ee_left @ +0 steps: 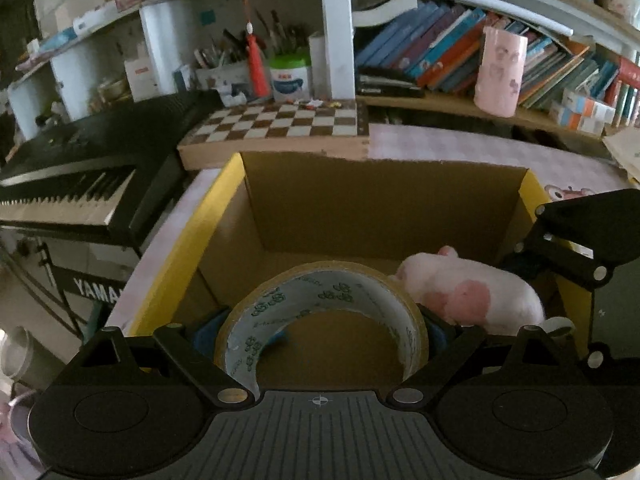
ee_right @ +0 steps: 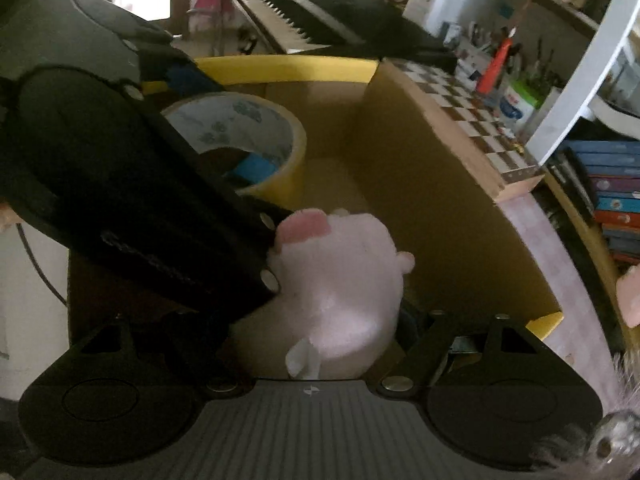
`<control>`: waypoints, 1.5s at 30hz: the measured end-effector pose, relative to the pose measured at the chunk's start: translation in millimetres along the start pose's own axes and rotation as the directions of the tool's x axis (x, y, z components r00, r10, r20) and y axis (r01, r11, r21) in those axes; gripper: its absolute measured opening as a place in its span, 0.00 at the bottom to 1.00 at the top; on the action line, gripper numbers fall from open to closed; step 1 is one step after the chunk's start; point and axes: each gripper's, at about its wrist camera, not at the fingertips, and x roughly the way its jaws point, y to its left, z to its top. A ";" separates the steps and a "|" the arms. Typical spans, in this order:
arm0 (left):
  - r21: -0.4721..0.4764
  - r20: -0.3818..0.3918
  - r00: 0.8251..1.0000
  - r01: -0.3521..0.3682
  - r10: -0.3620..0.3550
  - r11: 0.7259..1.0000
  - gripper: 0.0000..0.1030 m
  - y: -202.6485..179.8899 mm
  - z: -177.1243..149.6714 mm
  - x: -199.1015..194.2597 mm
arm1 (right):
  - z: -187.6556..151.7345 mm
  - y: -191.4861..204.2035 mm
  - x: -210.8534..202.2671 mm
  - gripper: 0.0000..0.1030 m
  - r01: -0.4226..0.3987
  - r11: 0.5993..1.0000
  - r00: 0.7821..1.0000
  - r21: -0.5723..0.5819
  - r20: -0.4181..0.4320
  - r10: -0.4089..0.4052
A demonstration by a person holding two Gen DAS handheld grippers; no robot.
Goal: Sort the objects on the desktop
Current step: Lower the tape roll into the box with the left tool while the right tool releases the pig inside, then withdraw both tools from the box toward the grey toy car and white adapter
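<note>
Two handheld grippers are working over one open cardboard box (ee_left: 384,208), each carrying a single item toward it, apparently so that loose desk items end up gathered in one container. Nearest the left camera, the left gripper (ee_left: 320,332) is clamping its blue-padded fingers (ee_left: 204,334) on either side of one roll of tape (ee_left: 320,308), holding it on edge just above the box floor, seemingly ready to be let go. Just beside it, the right gripper (ee_right: 320,320) is closing on one pink plush toy (ee_right: 336,280), which is hanging inside the box near the right wall; its fingertips are hidden behind the plush, so the grip is judged from how the toy is sitting. The box itself is looking otherwise bare. Beyond its far wall, one chessboard (ee_left: 280,120) is lying flat on the desk, one black keyboard (ee_left: 80,176) is stretching off to the left, and rows of books (ee_left: 440,52) are leaning on the shelf behind.
</note>
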 end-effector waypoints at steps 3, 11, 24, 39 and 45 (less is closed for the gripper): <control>-0.024 -0.009 1.000 0.003 -0.004 1.000 0.92 2.3 0.3 0.6 | -0.5 1.1 -1.1 0.75 -0.007 1.000 1.000 -0.004 -0.005 0.007; -0.011 0.028 0.999 -0.020 0.020 1.000 0.93 1.8 -0.2 -16.8 | -2.2 4.0 -7.4 0.85 0.071 0.997 0.997 0.005 0.042 -0.071; 0.024 0.279 0.959 0.045 -0.050 0.999 0.96 -4.5 1.4 -102.1 | -22.6 15.2 -91.6 0.86 0.242 0.946 0.934 0.217 0.212 -0.287; 0.016 0.402 0.916 0.008 -0.014 1.000 0.97 14.3 -64.1 -174.9 | -79.2 80.8 -175.2 0.90 0.396 0.709 0.757 0.584 0.229 -0.612; 0.007 0.373 0.927 0.033 -0.033 0.999 0.97 21.2 -100.0 -186.3 | -111.4 121.3 -191.5 0.90 0.444 0.608 0.709 0.658 0.158 -0.688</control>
